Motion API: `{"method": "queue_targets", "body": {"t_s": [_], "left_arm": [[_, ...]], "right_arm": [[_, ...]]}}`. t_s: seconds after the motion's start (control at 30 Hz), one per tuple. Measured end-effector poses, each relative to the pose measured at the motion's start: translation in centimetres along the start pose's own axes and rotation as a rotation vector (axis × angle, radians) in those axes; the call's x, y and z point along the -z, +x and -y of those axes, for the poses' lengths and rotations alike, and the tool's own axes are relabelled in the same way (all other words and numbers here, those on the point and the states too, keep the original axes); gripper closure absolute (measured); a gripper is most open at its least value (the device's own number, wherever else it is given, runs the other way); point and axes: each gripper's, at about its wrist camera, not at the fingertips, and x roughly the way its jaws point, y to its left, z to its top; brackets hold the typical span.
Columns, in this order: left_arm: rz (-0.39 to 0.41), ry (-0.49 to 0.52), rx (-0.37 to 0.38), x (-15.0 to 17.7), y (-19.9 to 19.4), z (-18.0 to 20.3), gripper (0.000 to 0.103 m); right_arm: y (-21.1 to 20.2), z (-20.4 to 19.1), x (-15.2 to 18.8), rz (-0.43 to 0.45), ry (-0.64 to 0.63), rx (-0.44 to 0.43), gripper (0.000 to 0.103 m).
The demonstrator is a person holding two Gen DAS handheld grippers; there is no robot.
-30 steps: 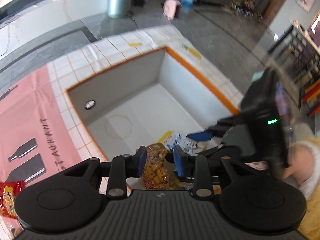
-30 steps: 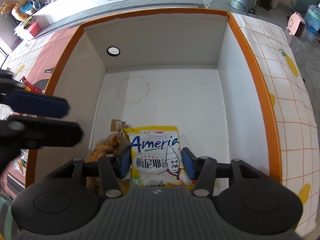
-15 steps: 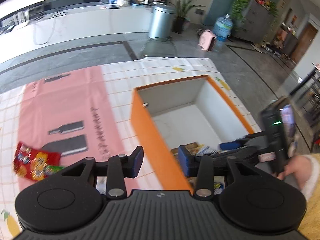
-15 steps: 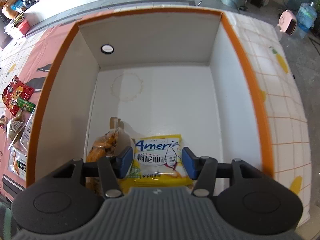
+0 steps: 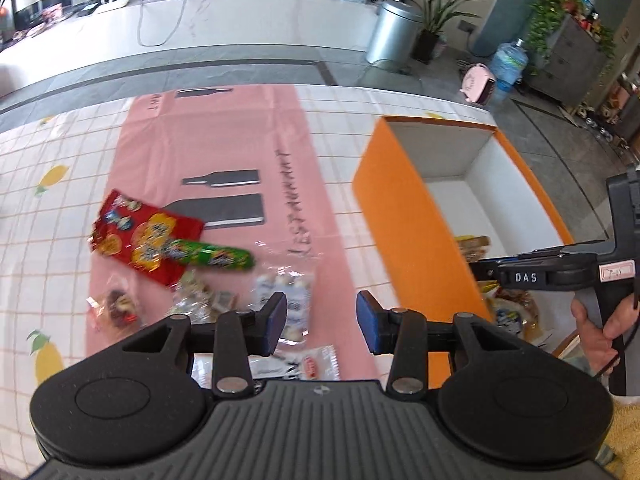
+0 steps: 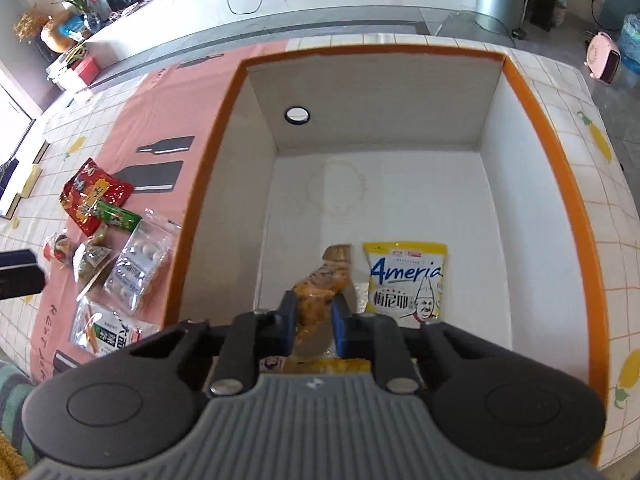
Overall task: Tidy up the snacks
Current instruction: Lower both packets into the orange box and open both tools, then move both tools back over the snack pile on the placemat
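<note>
Pinching the orange snack bag (image 6: 316, 300), right fingers (image 6: 289, 316) show only in their own view; left fingers (image 5: 276, 322) spread.

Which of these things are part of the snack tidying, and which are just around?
Part of the job: orange box; yellow Ameria bag; orange snack bag in the right gripper; red packet; green packet; open left gripper.

Just around: metal bin; water bottle; potted plant.
</note>
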Motion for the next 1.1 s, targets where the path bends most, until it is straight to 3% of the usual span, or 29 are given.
{"method": "queue_targets", "body": {"t_s": [0.33,0.67,0.77,0.87,0.93,1.1], "left_arm": [[-0.007,-0.056,-0.017,0.8,-0.1,-2.6,0.055],[-0.025,-0.063,-0.029,1.4,-0.7,-4.0,0.055],[-0.017,-0.059,-0.033,1.7,-1.4,-4.2,0.051],[0.004,-0.039,-0.047,2.2,-2.4,-4.2,0.049],[0.022,-0.024,-0.06,2.5,-3.1,-4.1,0.049],[0.077,-0.008,-0.081,3.9,-4.8,-4.5,0.049]], "right_arm": [[1.9,0.0,-1.3,0.001,0.004,-0.002,0.091],[2.1,-0.9,-2.0,-0.027,-0.011,0.052,0.083],[0.9,-1.4,-1.9,-0.001,-0.027,0.073,0.082],[-1.0,-2.4,-1.4,0.037,-0.051,0.1,0.072],[-2.6,-3.4,-0.8,0.082,-0.076,0.108,0.072],[-6.7,-5.7,1.4,0.212,-0.077,0.051,0.068]]}}
